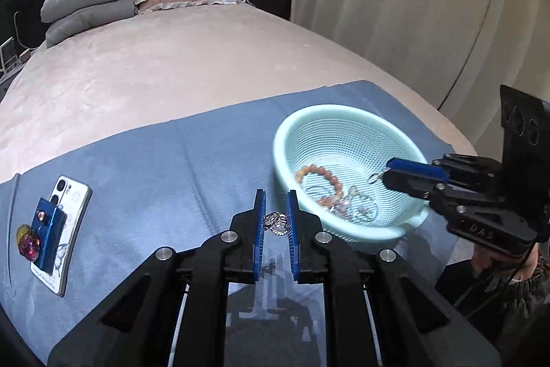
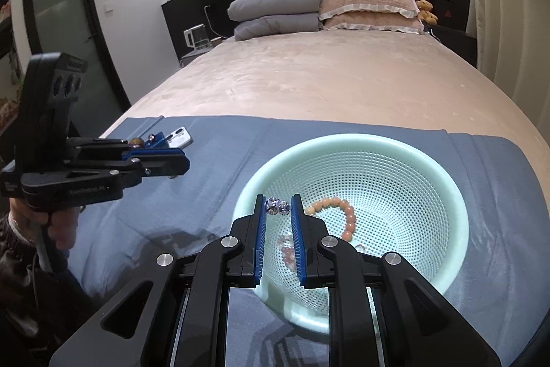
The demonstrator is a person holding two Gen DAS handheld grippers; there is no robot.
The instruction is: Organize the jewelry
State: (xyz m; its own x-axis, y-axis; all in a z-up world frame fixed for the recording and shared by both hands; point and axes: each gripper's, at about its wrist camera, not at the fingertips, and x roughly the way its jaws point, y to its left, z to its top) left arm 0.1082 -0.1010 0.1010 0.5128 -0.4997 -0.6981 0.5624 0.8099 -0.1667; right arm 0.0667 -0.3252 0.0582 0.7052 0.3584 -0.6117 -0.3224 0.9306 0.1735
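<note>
My left gripper [image 1: 276, 196] is shut on a small silver ring piece [image 1: 275, 223], held above the blue cloth [image 1: 154, 167] just left of the mint mesh basket [image 1: 299, 126]. Over the basket [image 2: 343, 140], my right gripper [image 2: 277, 197] is shut on a sparkly crystal piece [image 2: 277, 206]. In the left wrist view the right gripper [image 1: 386, 170] reaches in over the basket's right rim, a small silver hook [image 1: 374, 177] sticking out of its tips. An orange bead bracelet [image 2: 345, 215] and other pale jewelry [image 1: 357, 207] lie in the basket. The left gripper [image 2: 185, 162] shows at the left of the right wrist view.
A white phone [image 1: 65, 229] lies on the left of the cloth with a blue clip [image 1: 48, 236] and a red-yellow ornament [image 1: 27, 238] on it. The cloth covers the foot of a beige bed [image 1: 172, 64]; pillows [image 2: 371, 6] at the head, curtain [image 1: 412, 6] on the right.
</note>
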